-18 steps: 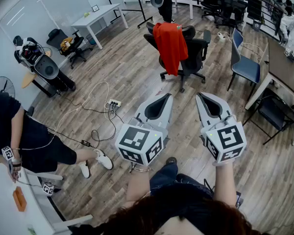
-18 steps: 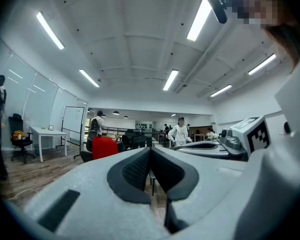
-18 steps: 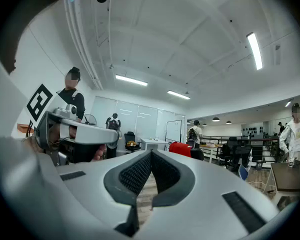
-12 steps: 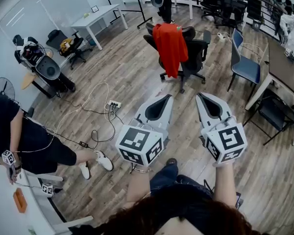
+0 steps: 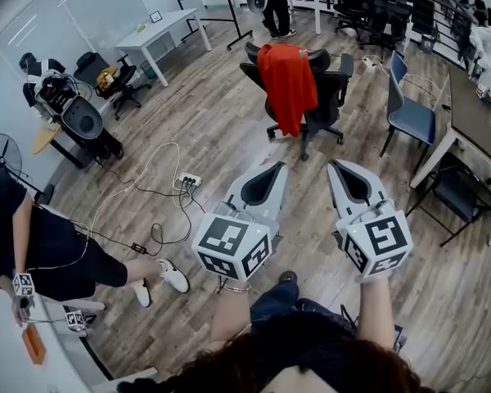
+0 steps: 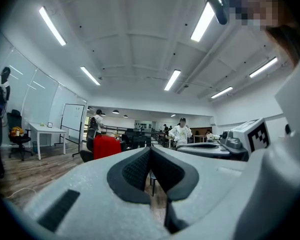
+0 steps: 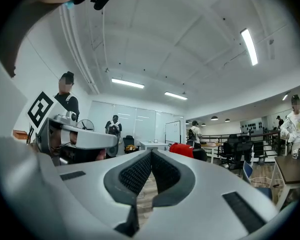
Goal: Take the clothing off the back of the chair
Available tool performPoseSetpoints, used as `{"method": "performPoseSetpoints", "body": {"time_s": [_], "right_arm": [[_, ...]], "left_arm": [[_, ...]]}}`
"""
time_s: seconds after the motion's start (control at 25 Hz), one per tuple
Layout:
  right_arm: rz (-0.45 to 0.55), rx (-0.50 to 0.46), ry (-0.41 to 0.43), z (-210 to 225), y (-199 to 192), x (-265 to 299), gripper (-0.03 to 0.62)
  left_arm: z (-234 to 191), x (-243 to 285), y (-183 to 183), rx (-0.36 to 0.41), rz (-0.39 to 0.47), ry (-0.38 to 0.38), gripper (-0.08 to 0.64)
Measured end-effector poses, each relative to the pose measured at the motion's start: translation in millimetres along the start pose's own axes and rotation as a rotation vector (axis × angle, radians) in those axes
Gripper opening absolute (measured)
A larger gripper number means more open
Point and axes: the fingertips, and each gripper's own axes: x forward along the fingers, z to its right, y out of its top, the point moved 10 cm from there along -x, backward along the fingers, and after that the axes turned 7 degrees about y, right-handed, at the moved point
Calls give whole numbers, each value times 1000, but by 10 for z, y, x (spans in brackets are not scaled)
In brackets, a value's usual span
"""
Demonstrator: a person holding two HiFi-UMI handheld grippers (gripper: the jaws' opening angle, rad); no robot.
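Ahead, red clothing (image 5: 288, 84) drapes the chair (image 5: 321, 88), untouched; both grippers (image 5: 270, 178) (image 5: 349, 178), jaws together and empty, remain well apart from it.

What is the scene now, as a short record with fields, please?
Clothing: red garment, draped over the chair back
Chair: black office chair, far ahead of both grippers
Left gripper: shut, empty
Right gripper: shut, empty
Contact: neither gripper touches the garment
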Motion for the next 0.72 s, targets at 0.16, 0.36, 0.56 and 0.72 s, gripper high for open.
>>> {"method": "performPoseSetpoints", "body": {"time_s": [0.16, 0.36, 0.56, 0.72], "right_arm": [[3, 14, -5, 43, -7, 192, -5], [2, 21, -8, 80, -18, 435, -5], [9, 27, -23, 158, -27, 697, -5], [14, 18, -36, 180, -19, 879, -5]], "left_arm": [[-180, 104, -4, -5, -4, -8, 15], [-409, 225, -5, -13, 2, -15, 15], [-661, 397, -3, -12, 9, -21, 15], [-857, 511, 19, -16, 27, -29, 15]]}}
